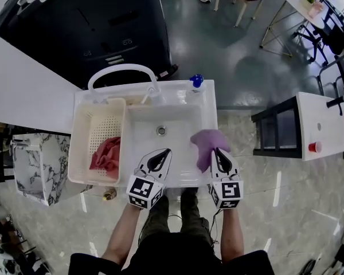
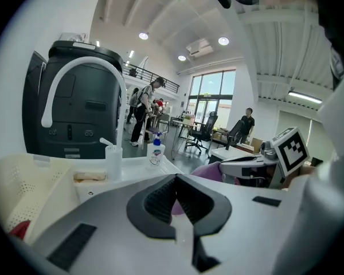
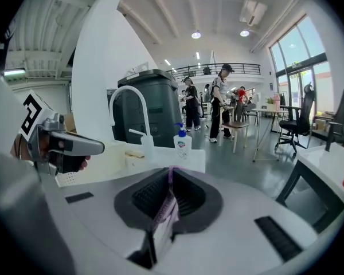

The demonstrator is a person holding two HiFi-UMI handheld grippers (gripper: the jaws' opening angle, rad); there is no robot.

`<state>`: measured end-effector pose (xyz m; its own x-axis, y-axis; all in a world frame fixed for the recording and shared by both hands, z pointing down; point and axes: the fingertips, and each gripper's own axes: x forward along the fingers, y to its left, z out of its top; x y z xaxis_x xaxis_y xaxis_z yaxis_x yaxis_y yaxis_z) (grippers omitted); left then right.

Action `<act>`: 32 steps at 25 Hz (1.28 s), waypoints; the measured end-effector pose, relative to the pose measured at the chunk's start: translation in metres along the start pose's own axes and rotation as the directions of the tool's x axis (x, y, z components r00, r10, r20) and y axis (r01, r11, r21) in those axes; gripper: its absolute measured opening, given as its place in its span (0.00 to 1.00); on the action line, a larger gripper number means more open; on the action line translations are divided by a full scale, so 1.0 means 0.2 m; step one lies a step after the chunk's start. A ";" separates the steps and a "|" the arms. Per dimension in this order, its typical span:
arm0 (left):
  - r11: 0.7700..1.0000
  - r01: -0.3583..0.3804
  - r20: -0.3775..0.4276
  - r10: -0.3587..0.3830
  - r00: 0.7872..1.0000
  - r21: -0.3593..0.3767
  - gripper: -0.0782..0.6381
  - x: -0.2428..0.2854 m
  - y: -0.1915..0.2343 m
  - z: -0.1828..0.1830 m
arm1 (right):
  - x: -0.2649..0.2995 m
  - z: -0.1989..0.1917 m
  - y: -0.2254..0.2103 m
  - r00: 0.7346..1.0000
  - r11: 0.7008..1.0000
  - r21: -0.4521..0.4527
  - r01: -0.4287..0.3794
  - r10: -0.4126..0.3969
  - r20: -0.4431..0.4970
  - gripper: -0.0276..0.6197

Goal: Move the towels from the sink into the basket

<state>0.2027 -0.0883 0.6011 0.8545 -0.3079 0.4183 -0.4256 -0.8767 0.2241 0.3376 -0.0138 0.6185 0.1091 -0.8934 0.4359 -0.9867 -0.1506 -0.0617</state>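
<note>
A: Biggest in the frame?
B: Dark machine [image 1: 92, 22], upper left, just behind the white sink [image 1: 155, 148] at the centre.

A: And on the right side?
B: White desk [image 1: 327, 125] at the right edge, well apart from the sink.

A: Next in size?
B: White basket [image 1: 86, 125] with small holes, touching the left side of the sink. Above both, a curved white faucet [image 1: 121, 69].

A: Towels, where exactly?
B: Purple towel [image 1: 205, 144] held over the right part of the sink, hanging down from the grip. Red towel [image 1: 106, 153] already inside the basket, crumpled in its lower right part.

A: State of the tongs?
B: Right tongs [image 1: 216, 152], lower centre-right, clenched on the purple towel, with a thin fold of cloth pinched between the pads in the right gripper view. Left tongs [image 1: 165, 152], just to the left, over the lower part of the sink, clenched too, with nothing between the pads. Only a bit of purple seen behind them in the left gripper view.

A: Smallest?
B: Soap bottle [image 1: 196, 81] with a blue cap on the back rim of the sink, upper centre. Then a red cup [image 1: 315, 147] on the desk at the right.
</note>
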 end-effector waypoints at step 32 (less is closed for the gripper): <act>0.819 -0.554 0.206 0.574 0.793 -0.149 0.12 -1.49 0.78 0.14 | 0.08 0.98 1.62 0.742 0.781 -0.289 -0.553 0.620 0.256 0.11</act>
<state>-0.1106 -0.1433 0.4875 0.4941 -0.8234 0.2789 -0.8666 -0.4920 0.0828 0.0438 -0.1597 0.4306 -0.4996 -0.8645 0.0557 -0.8663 0.4987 -0.0299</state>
